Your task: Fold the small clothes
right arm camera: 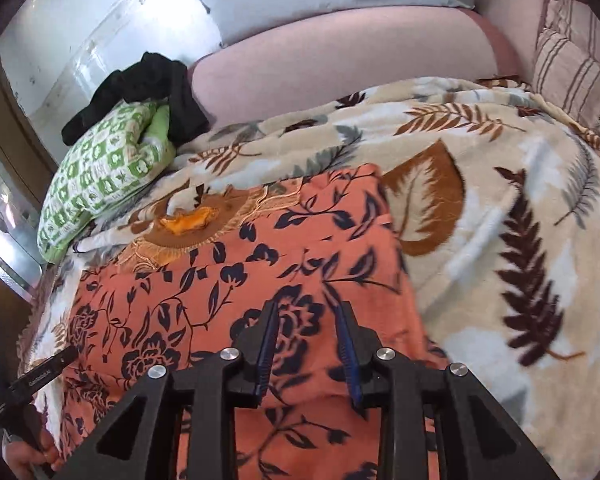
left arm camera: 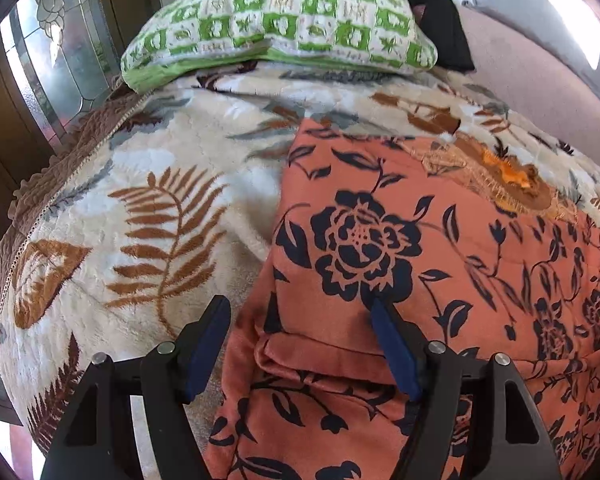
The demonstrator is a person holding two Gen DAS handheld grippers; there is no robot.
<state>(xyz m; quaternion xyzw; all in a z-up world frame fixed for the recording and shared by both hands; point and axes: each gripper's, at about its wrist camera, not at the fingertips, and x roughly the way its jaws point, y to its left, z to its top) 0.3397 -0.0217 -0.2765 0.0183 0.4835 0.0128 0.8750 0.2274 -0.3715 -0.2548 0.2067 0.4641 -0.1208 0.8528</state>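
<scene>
Blanket [left arm camera: 148, 184] is covering the whole bed, plush and leaf-printed; its pile is likely gripping anything dragged across it, so a sliding fold risks bunching.

Garment [left arm camera: 380, 240], orange with a dark floral print, is lying on the blanket towards the near edge, partly folded, with an embroidered neckline [right arm camera: 188, 220] at the far end. A loose flap is doubling over near the left tongs, and that edge could be slipping out of line if only one layer gets pinched.

Pillow [left arm camera: 276, 20], green check, is sitting well beyond the garment with a dark cloth [right arm camera: 140, 92] on it. No clash likely there.

Left gripper [left arm camera: 300, 340] is hanging wide over the garment's near-left edge, fingers straddling the flap, nothing pinched. Risk: closing here could be catching the flap plus blanket pile underneath.

Right gripper [right arm camera: 306, 336] is standing narrow over the garment's middle, pads apart, fabric showing in the gap but not clamped as far as I can tell. Risk: a narrow gap is grabbing only a shallow tuck, which may be pulling free mid-fold and skewing it.
</scene>
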